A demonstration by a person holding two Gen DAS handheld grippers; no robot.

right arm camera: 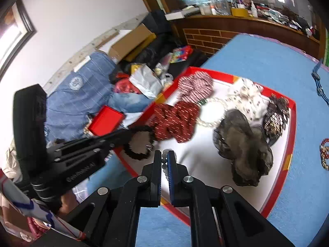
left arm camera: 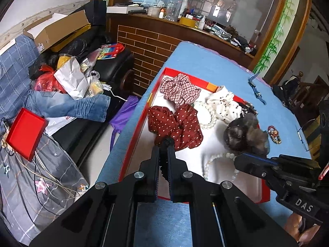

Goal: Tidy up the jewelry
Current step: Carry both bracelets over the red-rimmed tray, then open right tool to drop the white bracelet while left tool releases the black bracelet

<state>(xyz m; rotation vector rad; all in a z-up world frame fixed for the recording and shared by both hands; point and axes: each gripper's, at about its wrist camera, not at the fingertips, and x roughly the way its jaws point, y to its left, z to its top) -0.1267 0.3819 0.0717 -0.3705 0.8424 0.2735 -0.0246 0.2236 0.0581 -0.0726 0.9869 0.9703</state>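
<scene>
The red tray (left arm camera: pixel 265 195) lies on the blue-covered desk (left arm camera: pixel 205 61), its white floor holding most of the items.

Left gripper (left arm camera: pixel 163 144): jaws pressed together on a black frilled hair tie (right arm camera: pixel 139 142), which the right wrist view shows hanging as an open ring over the tray's near-left rim. In the left wrist view only a sliver of it shows between the jaws.

Right gripper (right arm camera: pixel 164 154): jaws nearly closed, pinching a strand of pale beads, part of the white bead bracelet (left arm camera: pixel 218 160) lying at the tray's 6 o'clock end.

Tray contents: a dark red polka-dot scrunchie (left arm camera: pixel 176 125) at 9 o'clock; a red-and-white checked scrunchie (left arm camera: pixel 178 88) at 11 o'clock; a white dotted scrunchie (left arm camera: pixel 226 103) at 1 o'clock; a second string of white beads (left arm camera: pixel 209 115) between the red and white scrunchies; a dark gauze scrunchie (left arm camera: pixel 244 133) at 3 o'clock; a dark sequinned piece (right arm camera: pixel 276 115) at the tray's 2 o'clock corner.

Outside the tray, on the desk: a red-and-gold beaded bracelet (left arm camera: pixel 274 134) just beside the tray's right rim, and a blue strap (left arm camera: pixel 257 90) farther off at 1 o'clock.
</scene>
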